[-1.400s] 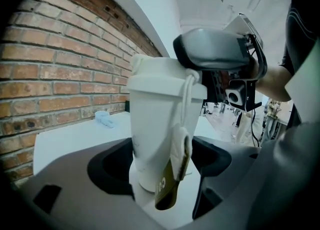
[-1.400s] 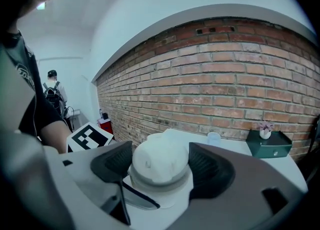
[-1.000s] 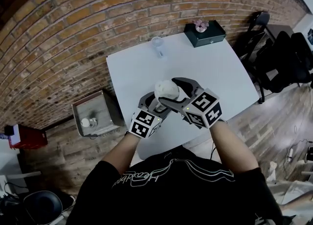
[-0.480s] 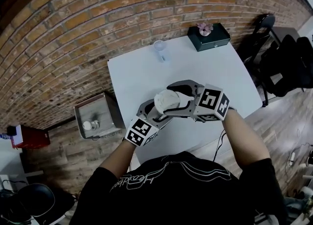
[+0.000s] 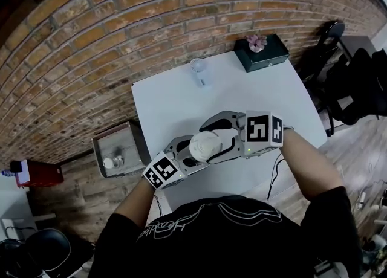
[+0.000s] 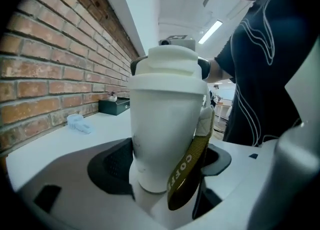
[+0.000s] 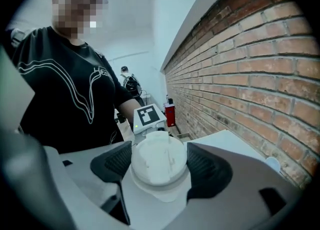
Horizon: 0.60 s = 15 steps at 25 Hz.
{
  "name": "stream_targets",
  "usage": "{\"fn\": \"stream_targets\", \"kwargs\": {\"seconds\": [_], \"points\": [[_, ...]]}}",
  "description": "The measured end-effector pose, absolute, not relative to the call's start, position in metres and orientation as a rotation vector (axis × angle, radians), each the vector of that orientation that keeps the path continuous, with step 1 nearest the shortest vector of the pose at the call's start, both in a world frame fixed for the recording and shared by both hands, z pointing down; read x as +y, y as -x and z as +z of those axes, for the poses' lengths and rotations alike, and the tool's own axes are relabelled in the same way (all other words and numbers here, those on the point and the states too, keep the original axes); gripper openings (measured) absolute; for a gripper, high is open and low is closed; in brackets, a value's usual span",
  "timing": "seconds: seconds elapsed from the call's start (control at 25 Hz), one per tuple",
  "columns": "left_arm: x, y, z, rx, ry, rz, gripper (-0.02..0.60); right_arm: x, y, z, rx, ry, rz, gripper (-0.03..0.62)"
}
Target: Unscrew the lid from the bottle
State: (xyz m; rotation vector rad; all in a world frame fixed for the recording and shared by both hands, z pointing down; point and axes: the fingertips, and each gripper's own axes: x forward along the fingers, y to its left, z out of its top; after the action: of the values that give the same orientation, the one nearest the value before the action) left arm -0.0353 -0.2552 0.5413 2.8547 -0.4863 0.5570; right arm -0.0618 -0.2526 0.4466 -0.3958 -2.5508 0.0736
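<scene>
White bottle [image 6: 167, 124] is held in the air over the near edge of the tabletop [image 5: 175, 95], close to the person's chest, top tilted up toward the head view

Looks like rigid smooth plastic, probably light; the walls are likely slippery, so it needs a firm squeeze low on the body, with the lid [image 7: 159, 161] taken by its sides

Left hand-held gripper [image 5: 186, 155] is clamped on the lower body, and an olive strap [image 6: 187, 174] hangs by one pad and could snag

Right hand-held gripper [image 5: 222, 139] is clamped across the lid, a pad on each side

Versus a second back: the right marker cube has rolled round, the bottle has drifted a bit toward the person, both grips are unchanged, and the lid still looks seated
</scene>
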Motion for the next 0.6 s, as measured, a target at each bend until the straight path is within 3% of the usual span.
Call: {"fn": "stream_targets", "kwargs": {"seconds": [0.32,0.6], "points": [[-0.2541,0.0373,0.5419,-0.407,-2.862,0.556,0.377,-0.2515,0.0646,0.4473,-2.529,0.448,0.073,0.342],[-0.256,0.0375,0.5447,-0.462,-2.851,0.534,0.376,-0.2599,0.0628,0.4432,-2.627,0.194,0.204,0.379]]}}
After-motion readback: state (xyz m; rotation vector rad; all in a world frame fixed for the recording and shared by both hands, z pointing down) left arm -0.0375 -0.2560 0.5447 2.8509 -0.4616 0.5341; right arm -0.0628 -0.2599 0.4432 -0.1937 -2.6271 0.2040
